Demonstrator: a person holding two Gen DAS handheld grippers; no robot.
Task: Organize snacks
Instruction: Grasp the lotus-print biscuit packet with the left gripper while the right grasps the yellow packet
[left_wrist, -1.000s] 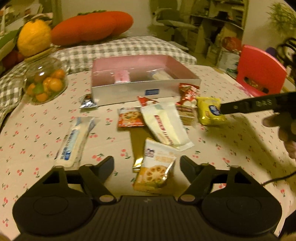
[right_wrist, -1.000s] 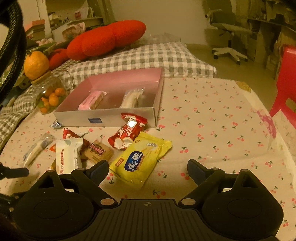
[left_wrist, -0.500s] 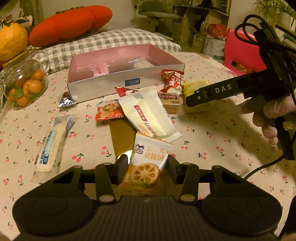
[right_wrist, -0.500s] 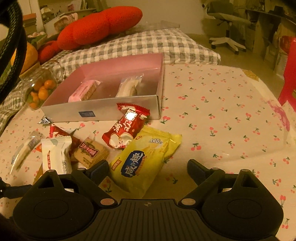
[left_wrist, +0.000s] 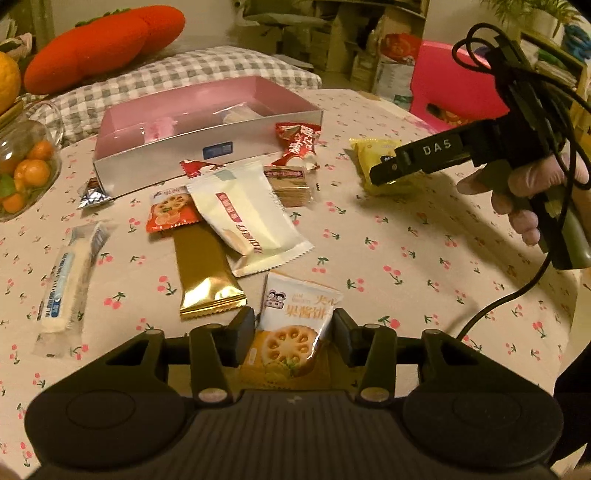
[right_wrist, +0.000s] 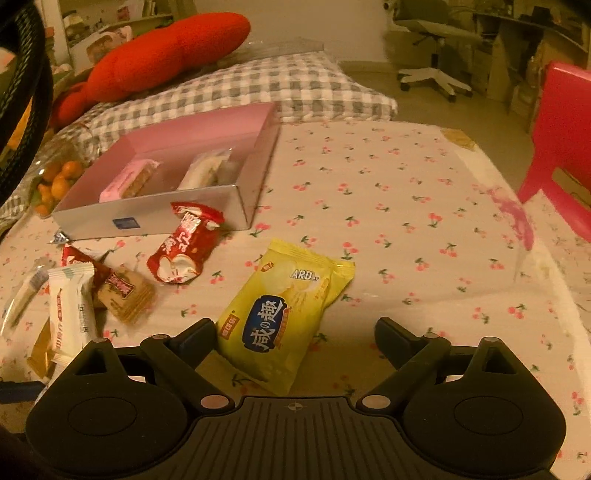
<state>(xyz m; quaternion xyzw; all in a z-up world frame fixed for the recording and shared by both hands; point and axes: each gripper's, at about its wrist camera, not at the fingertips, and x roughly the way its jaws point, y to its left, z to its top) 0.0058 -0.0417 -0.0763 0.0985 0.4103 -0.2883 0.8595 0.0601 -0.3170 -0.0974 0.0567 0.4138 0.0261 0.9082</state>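
My left gripper (left_wrist: 293, 334) is shut on a white-and-orange lotus-root biscuit packet (left_wrist: 299, 306), pads pressing both its sides low over the cherry-print tablecloth. In the right wrist view my right gripper (right_wrist: 293, 330) stands open just above a yellow cracker packet (right_wrist: 284, 317), which lies between the fingers, closer to the left one and touching neither. The left wrist view shows that gripper (left_wrist: 380, 171) from the side, over the same yellow packet (left_wrist: 373, 155). Behind stands a silver-walled pink box (right_wrist: 155, 210) holding a pink bar (right_wrist: 129, 181) and a clear-wrapped pastry (right_wrist: 207, 170).
Loose snacks lie before the box: a red packet (right_wrist: 184, 243), a white packet (left_wrist: 247, 210), a gold bar (left_wrist: 207, 273), a brown biscuit (left_wrist: 291, 184), a long clear packet (left_wrist: 70, 277). A jar of small oranges (left_wrist: 22, 173) stands left. A red chair (right_wrist: 561, 147) is at the table's right.
The left jaws closed onto the lotus-root packet, and it has tilted a little in the grip. The right gripper moved forward and down over the yellow packet.
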